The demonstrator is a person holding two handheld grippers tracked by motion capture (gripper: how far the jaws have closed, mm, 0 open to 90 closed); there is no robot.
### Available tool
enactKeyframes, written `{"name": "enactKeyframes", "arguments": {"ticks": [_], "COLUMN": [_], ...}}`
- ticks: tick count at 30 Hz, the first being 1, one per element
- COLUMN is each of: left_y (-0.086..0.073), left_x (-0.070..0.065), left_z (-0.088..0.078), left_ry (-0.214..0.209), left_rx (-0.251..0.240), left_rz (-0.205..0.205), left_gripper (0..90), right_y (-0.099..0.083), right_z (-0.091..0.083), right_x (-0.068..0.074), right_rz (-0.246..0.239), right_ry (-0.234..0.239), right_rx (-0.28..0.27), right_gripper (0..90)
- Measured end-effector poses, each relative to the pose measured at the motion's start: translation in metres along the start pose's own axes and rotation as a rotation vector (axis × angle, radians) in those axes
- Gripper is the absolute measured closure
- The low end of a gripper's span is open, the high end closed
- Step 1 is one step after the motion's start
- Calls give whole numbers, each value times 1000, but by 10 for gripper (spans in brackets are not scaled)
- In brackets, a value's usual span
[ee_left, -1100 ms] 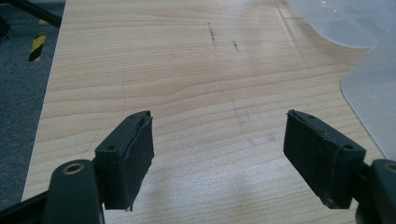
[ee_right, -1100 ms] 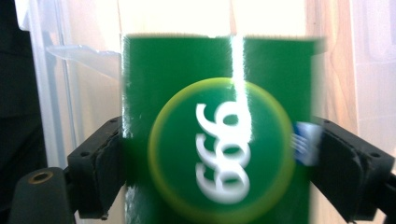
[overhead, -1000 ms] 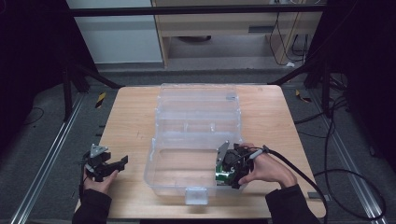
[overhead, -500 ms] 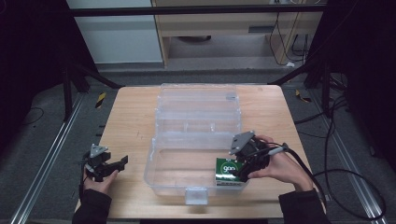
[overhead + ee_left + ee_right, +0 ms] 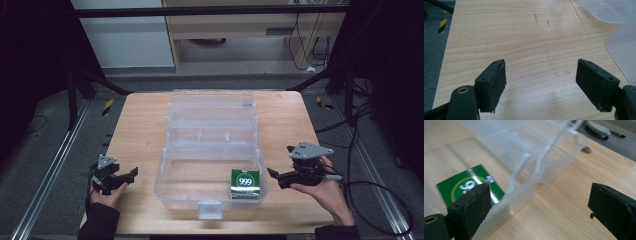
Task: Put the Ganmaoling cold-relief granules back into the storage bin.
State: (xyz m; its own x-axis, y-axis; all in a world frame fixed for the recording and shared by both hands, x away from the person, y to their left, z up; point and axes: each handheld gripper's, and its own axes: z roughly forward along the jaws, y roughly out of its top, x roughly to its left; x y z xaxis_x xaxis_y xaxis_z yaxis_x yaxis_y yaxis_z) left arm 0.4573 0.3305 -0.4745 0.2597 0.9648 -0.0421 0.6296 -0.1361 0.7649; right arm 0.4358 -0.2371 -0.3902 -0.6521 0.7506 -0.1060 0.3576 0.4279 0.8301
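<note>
From the high view, your right gripper (image 5: 274,175) sits just outside the right wall of the clear plastic box (image 5: 212,150), and the green carton (image 5: 245,182) lies flat in the near right corner of the box's lower tray. Its jaws have just been opening and nothing is between them, so treat the placing as done; draw your hand level and well away from the wall before you lift or turn. Your left gripper (image 5: 131,173) rests at the table's (image 5: 145,120) near left, apart from the box (leave it there, since the box looks steady).

In the left gripper view the jaws stand wide over bare wood, empty.

In the right gripper view the jaws are wide too, with the carton (image 5: 471,186) seen through the box wall (image 5: 524,177) beside the left pad (image 5: 475,205). Keep that pad off the rim so you don't nudge the box.
</note>
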Motion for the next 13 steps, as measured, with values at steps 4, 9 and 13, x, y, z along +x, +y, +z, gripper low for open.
{"name": "enactKeyframes", "arguments": {"ticks": [4, 9, 13], "left_y": [0, 0, 0], "left_x": [0, -1, -2], "left_z": [1, 2, 3], "left_ry": [-2, -4, -1], "left_rx": [0, 0, 5], "left_rz": [5, 8, 15], "left_gripper": [236, 235, 235], "right_y": [-18, -38, -55], "right_z": [1, 10, 20], "right_x": [-16, -26, -33], "right_rz": [126, 185, 230], "right_ry": [-118, -174, -199], "right_rx": [-50, -42, -7], "right_gripper": [62, 60, 55]}}
